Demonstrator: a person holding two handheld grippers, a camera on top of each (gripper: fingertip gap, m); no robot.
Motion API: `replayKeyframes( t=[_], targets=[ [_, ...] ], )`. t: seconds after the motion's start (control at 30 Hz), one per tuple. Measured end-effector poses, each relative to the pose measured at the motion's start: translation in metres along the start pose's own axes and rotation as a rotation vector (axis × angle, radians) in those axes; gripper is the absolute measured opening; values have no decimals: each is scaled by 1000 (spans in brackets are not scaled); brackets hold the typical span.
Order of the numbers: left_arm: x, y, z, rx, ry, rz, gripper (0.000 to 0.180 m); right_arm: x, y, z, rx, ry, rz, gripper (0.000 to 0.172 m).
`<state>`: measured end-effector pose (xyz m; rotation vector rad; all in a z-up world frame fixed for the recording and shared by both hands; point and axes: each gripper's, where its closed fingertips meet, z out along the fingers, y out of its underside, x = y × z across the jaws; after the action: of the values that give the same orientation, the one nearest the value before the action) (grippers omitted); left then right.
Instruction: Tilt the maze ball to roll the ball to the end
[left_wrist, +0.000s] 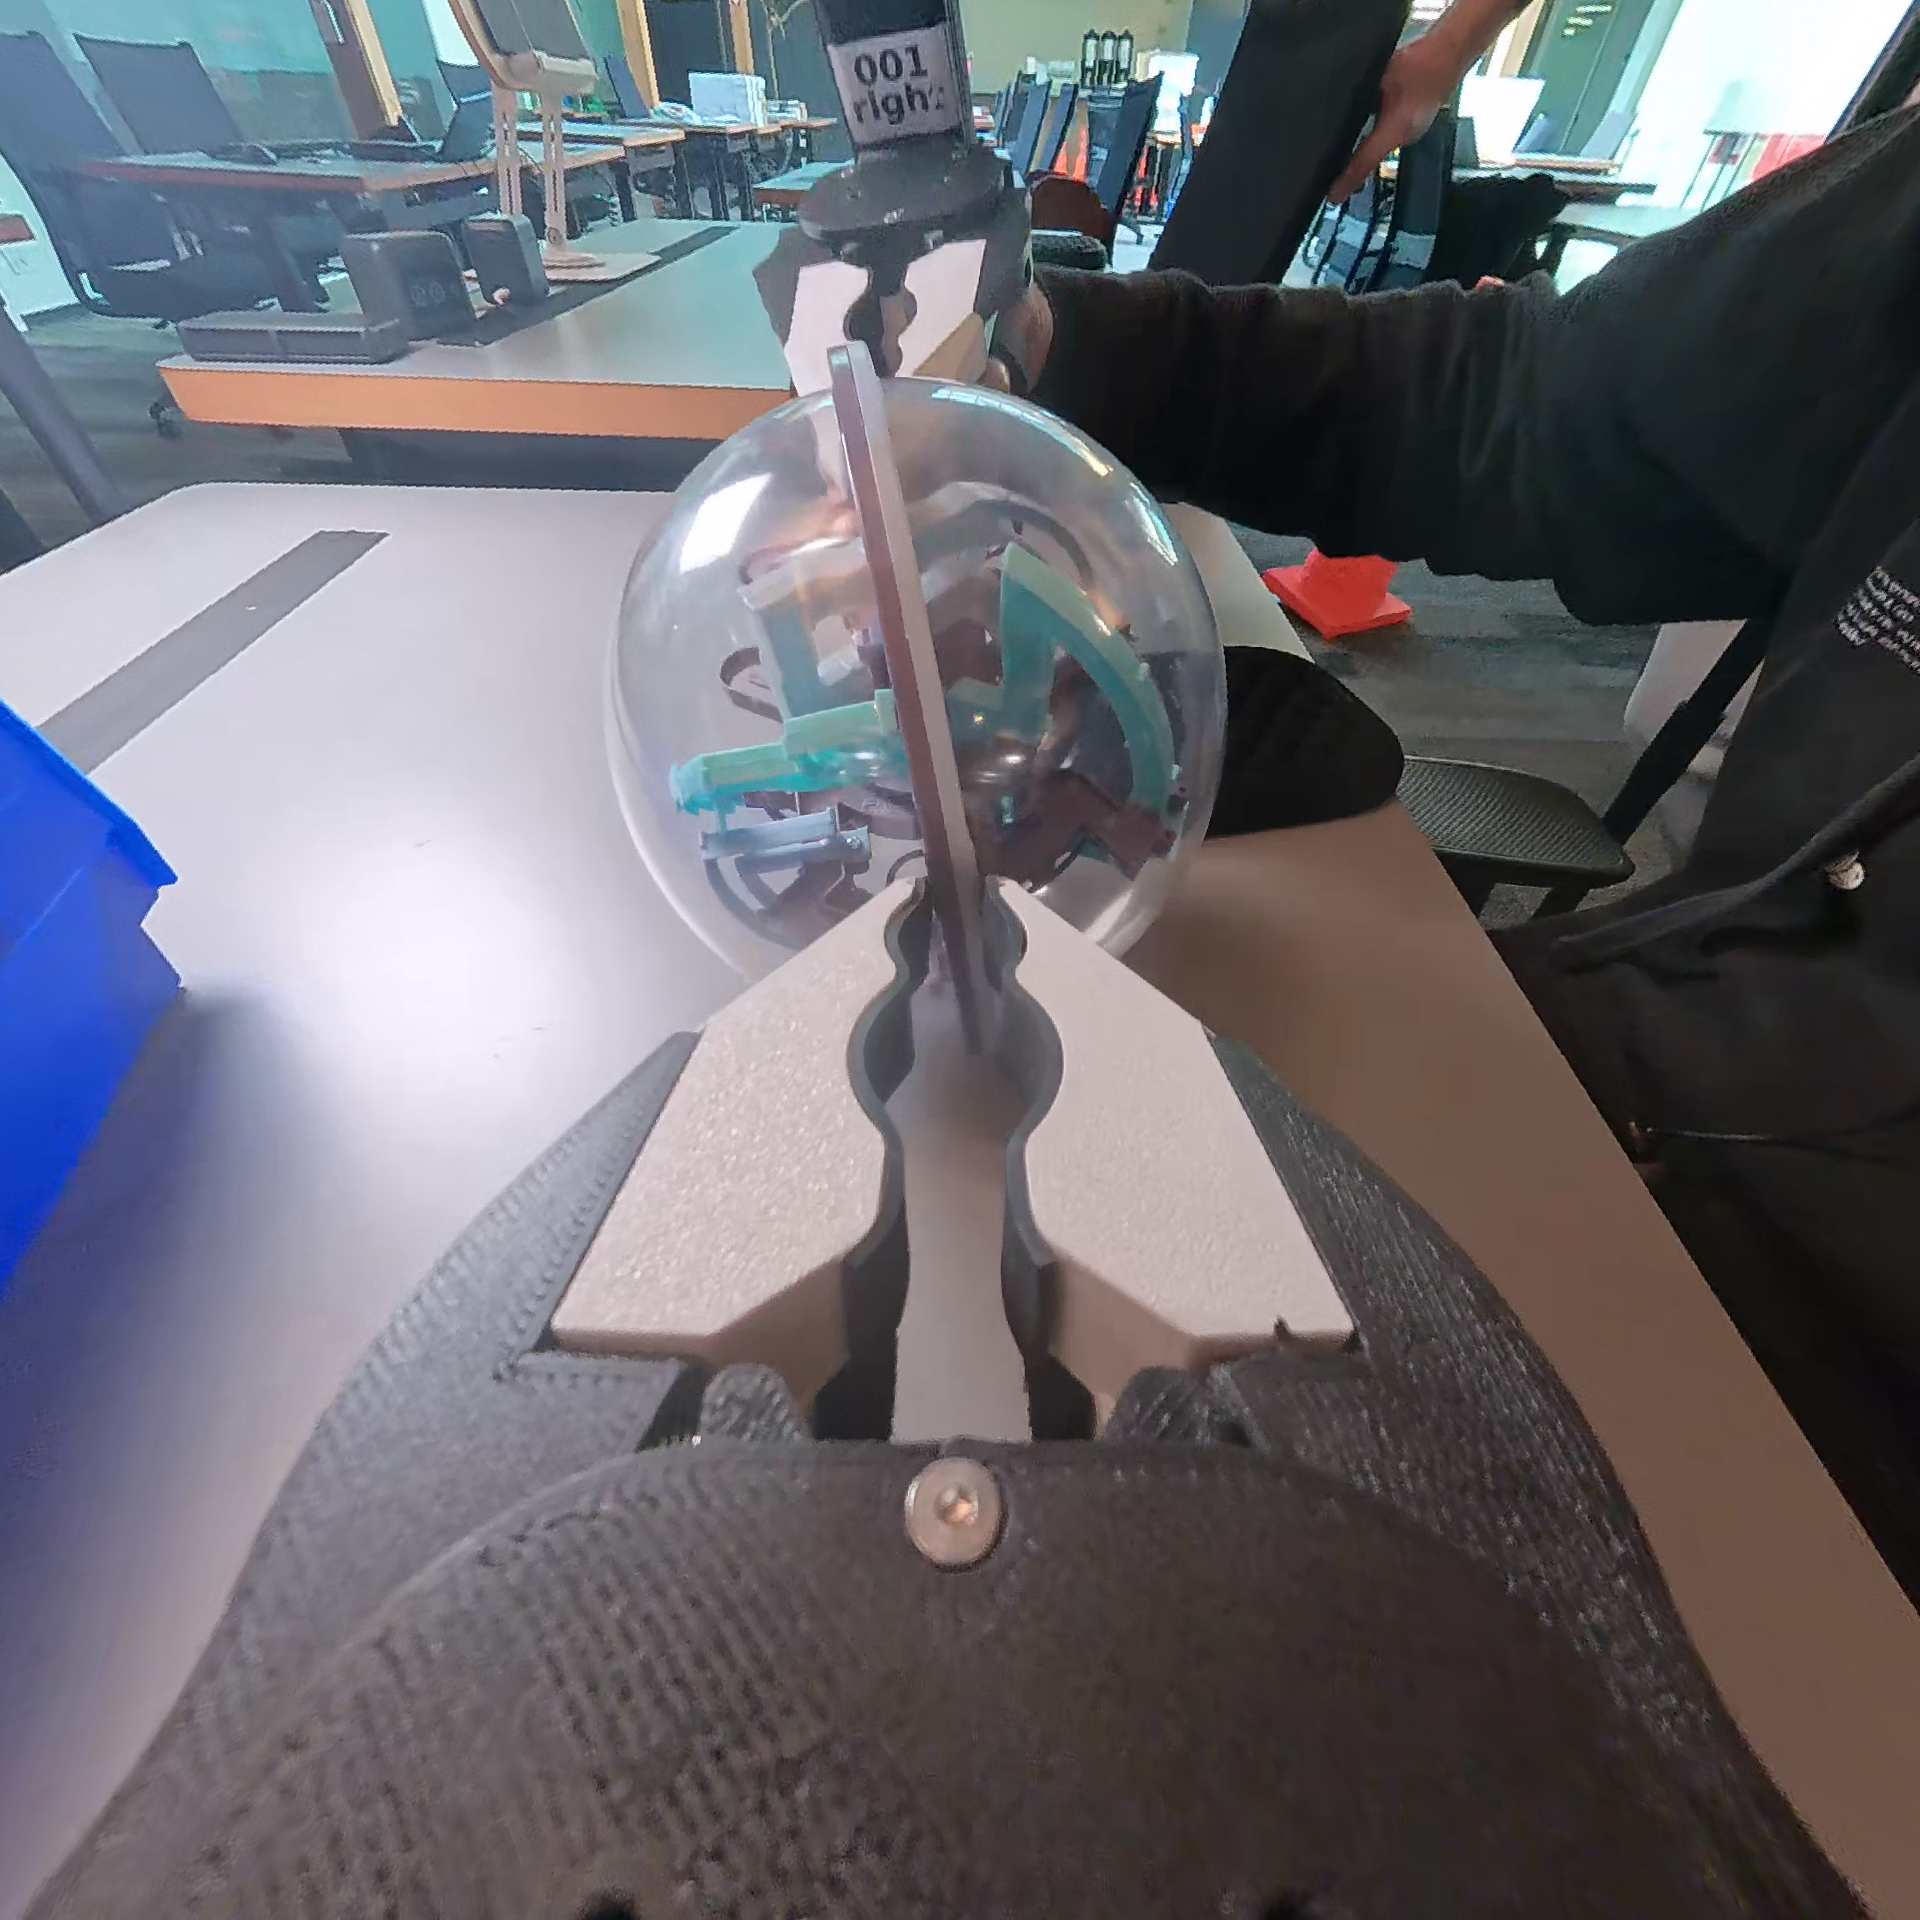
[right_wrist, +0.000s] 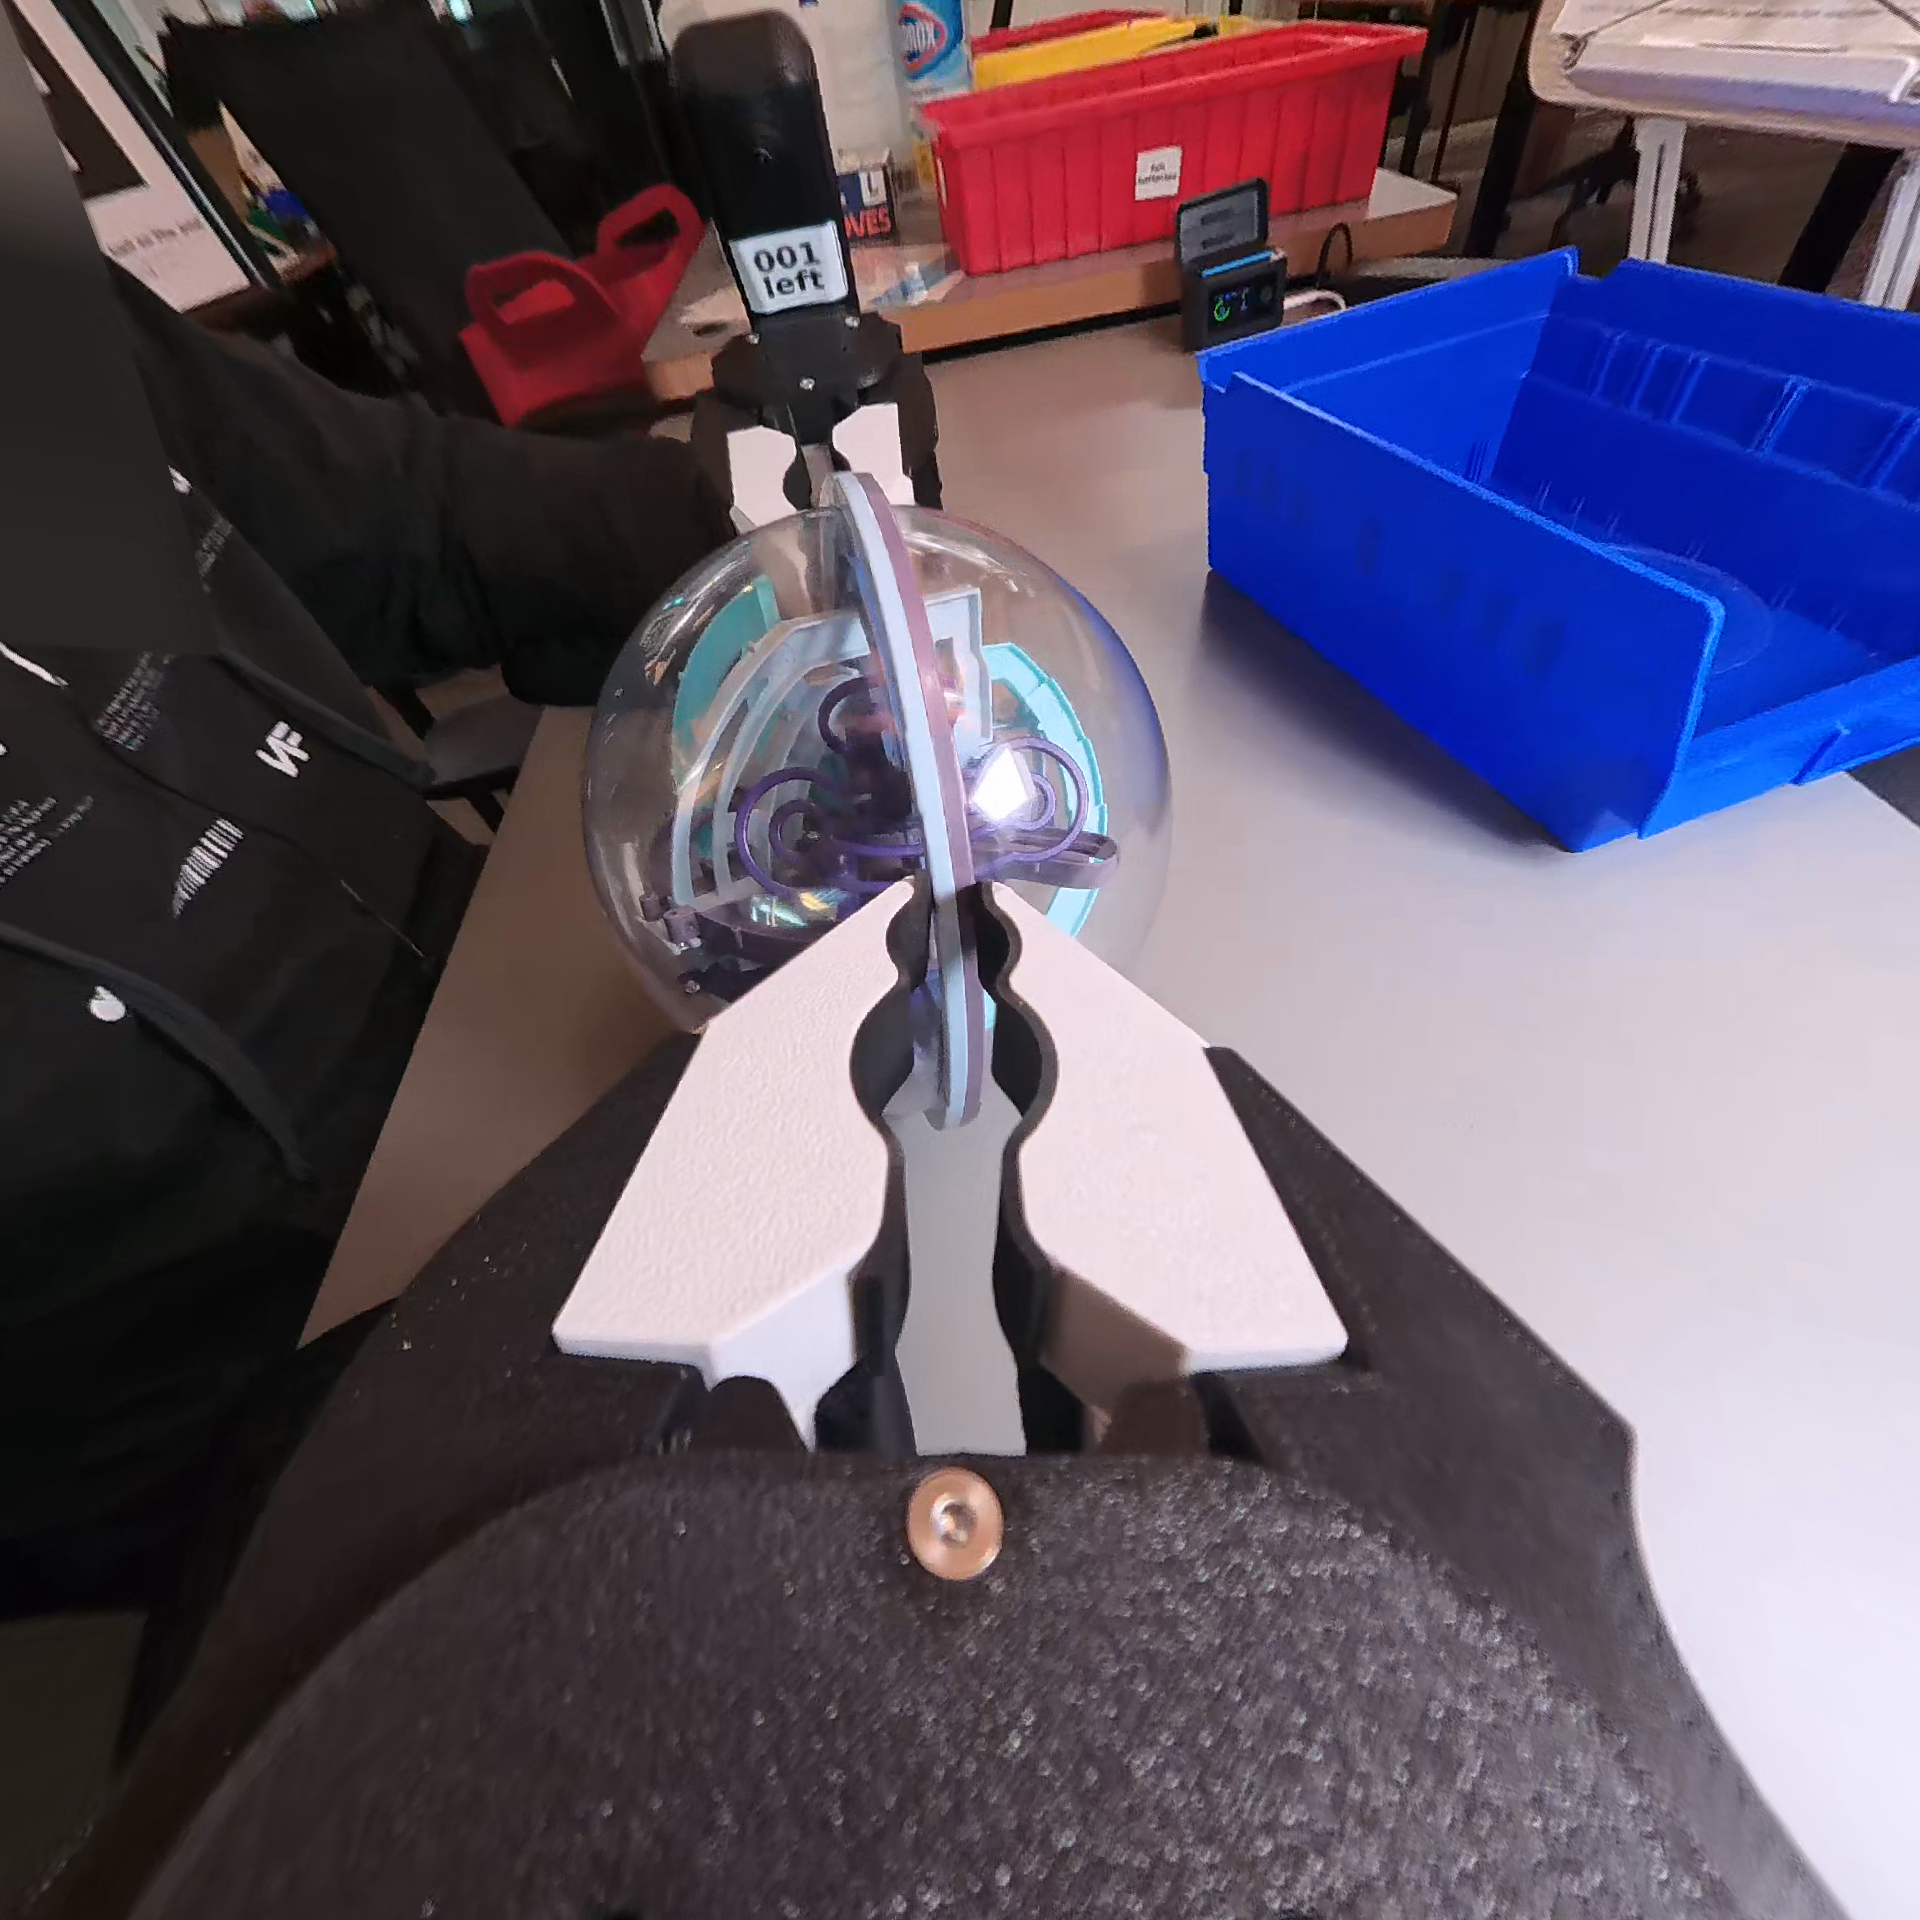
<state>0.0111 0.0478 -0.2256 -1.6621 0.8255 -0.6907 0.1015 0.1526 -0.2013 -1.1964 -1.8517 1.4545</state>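
Observation:
The maze ball (left_wrist: 920, 665) is a clear sphere with teal, grey and purple tracks inside and a flat purple rim around its middle. It is held between both grippers above the grey table (left_wrist: 364, 831). My left gripper (left_wrist: 961, 935) is shut on the near edge of the rim. My right gripper (right_wrist: 951, 935) is shut on the opposite edge of the rim, with the sphere (right_wrist: 878, 769) just beyond its tips. Each gripper shows at the far side of the ball in the other's view: the right one (left_wrist: 894, 343), the left one (right_wrist: 826, 468). I cannot make out the small ball inside.
A blue bin (right_wrist: 1558, 582) stands on the table to the right in the right wrist view, and its corner (left_wrist: 62, 935) shows at the left edge of the left wrist view. A person's dark sleeve (left_wrist: 1351, 416) reaches in. A red object (left_wrist: 1340, 597) lies beyond the table edge.

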Motion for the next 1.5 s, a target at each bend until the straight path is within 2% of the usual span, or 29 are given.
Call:
replayKeyframes(
  t=[0.23, 0.6, 0.73, 0.87, 0.93, 0.97, 1.07, 1.13, 1.2, 1.3, 1.5],
  targets=[
    [9, -1, 3, -2, 23, 42, 7, -3, 0, -3, -52, 13, -53, 5],
    [24, -9, 6, 43, 91, 42, 10, -7, 7, -7, -6, -21, -69, 6],
    [28, -17, 0, 104, 176, -3, 27, -7, 8, -7, -14, -30, -76, 6],
    [9, -32, -9, 203, 178, -59, 48, -7, 7, -7, -22, -29, -84, 6],
    [-7, -40, -8, 246, 151, -97, 70, -7, 7, -7, -23, -31, -85, 5],
    [-14, -43, -6, 255, 146, -121, 88, -6, 7, -7, -24, -31, -86, 5],
    [-20, -39, 7, 210, 212, -177, 120, -5, 7, -5, -28, -37, -90, 6],
    [-13, -29, 19, 140, 272, -184, 132, -6, 6, -4, -28, -44, -95, 5],
    [-8, -17, 33, 74, 271, -151, 143, -7, 5, -3, -34, -53, -106, 5],
    [-2, -6, 50, 20, 225, -86, 152, -10, 3, 0, -47, -68, -126, 5],
    [-5, 0, 56, -3, 61, -22, 142, -9, 0, 3, -49, -45, -125, 6]
  ],
)
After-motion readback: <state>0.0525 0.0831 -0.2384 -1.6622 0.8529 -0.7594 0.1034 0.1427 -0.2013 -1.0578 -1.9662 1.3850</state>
